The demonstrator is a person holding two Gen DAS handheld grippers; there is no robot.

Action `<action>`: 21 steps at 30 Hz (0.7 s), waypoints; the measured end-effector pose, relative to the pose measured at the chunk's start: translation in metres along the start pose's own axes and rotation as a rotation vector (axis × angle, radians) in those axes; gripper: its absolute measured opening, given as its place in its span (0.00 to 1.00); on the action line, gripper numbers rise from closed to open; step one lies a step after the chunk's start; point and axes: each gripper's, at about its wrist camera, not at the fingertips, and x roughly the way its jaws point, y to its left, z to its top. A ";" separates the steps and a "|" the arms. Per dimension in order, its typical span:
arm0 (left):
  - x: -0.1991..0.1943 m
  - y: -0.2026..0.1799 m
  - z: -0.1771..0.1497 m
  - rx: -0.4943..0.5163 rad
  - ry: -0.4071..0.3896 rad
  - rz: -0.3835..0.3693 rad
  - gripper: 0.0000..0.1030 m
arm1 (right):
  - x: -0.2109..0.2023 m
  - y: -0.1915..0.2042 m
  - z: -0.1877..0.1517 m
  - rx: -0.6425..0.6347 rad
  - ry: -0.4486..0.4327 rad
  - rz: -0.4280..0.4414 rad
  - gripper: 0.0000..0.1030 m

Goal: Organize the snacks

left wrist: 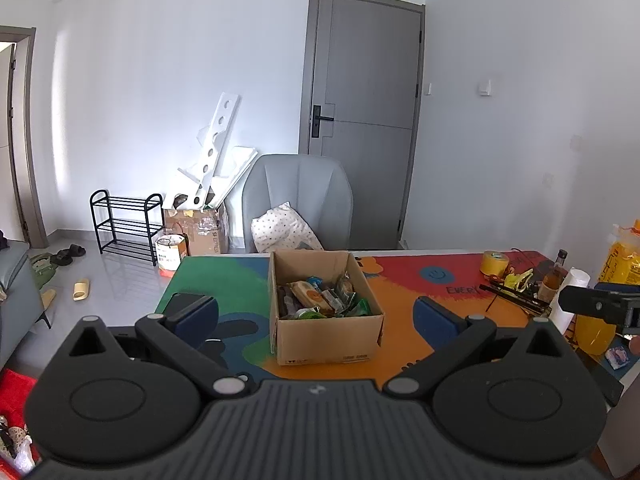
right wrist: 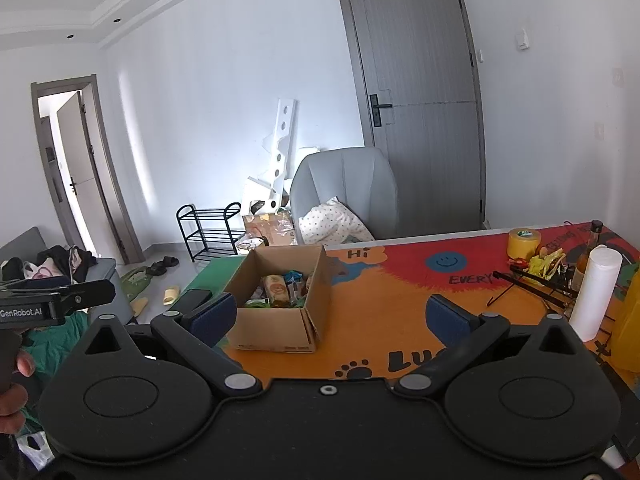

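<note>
An open cardboard box (left wrist: 326,340) stands on the colourful table mat (left wrist: 224,284), holding several wrapped snacks (left wrist: 320,296). My left gripper (left wrist: 316,314) is open, nothing between its blue pads, raised in front of the box with the fingers to either side of it. In the right wrist view the same box (right wrist: 276,328) sits left of centre, its snacks (right wrist: 278,290) visible inside. My right gripper (right wrist: 332,316) is open too and holds nothing, hovering over the orange mat (right wrist: 380,312) to the right of the box.
On the table's right side are a yellow tape roll (right wrist: 524,243), a white paper roll (right wrist: 594,294), a bottle (right wrist: 588,256), black rods (right wrist: 532,284) and a yellow bag (left wrist: 612,280). A grey chair (left wrist: 298,204) with a pillow stands behind the table. A person's hand (right wrist: 16,376) shows at left.
</note>
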 end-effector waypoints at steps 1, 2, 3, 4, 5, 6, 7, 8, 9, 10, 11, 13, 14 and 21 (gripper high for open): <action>-0.001 0.000 0.000 0.001 -0.001 -0.002 1.00 | -0.001 0.000 0.000 -0.003 -0.001 0.001 1.00; -0.002 0.000 0.000 0.004 -0.004 -0.006 1.00 | -0.002 0.001 0.000 -0.006 -0.002 -0.002 1.00; -0.001 0.001 0.000 0.006 -0.004 -0.008 1.00 | -0.003 0.001 0.000 -0.008 -0.003 -0.006 1.00; -0.002 0.002 0.000 0.005 -0.005 -0.009 1.00 | -0.003 0.002 0.000 -0.008 -0.004 -0.010 1.00; -0.002 0.002 0.000 0.002 -0.004 -0.009 1.00 | -0.004 0.002 0.000 -0.007 -0.004 -0.012 1.00; -0.002 0.004 -0.001 -0.003 -0.002 -0.010 1.00 | -0.004 0.003 0.001 -0.007 -0.005 -0.011 1.00; -0.002 0.005 -0.001 -0.005 -0.001 -0.010 1.00 | -0.005 0.003 0.001 -0.009 -0.007 -0.010 1.00; -0.001 0.006 -0.001 -0.006 0.001 -0.009 1.00 | -0.006 0.003 0.001 -0.011 -0.008 -0.010 1.00; -0.001 0.006 -0.001 -0.006 0.002 -0.008 1.00 | -0.005 0.004 0.001 -0.014 -0.008 -0.010 1.00; 0.000 0.006 -0.001 -0.005 0.003 -0.007 1.00 | -0.005 0.004 0.000 -0.014 -0.007 -0.008 1.00; 0.000 0.006 -0.001 -0.005 0.005 -0.007 1.00 | -0.004 0.004 0.000 -0.013 -0.004 -0.008 1.00; 0.000 0.006 0.000 -0.006 0.007 -0.005 1.00 | -0.003 0.004 -0.001 -0.010 0.005 -0.007 1.00; 0.000 0.006 0.000 -0.006 0.006 -0.005 1.00 | -0.002 0.004 -0.001 -0.011 0.007 -0.006 1.00; -0.001 0.005 0.000 -0.003 0.001 0.000 1.00 | -0.005 0.006 0.001 -0.018 0.008 -0.002 1.00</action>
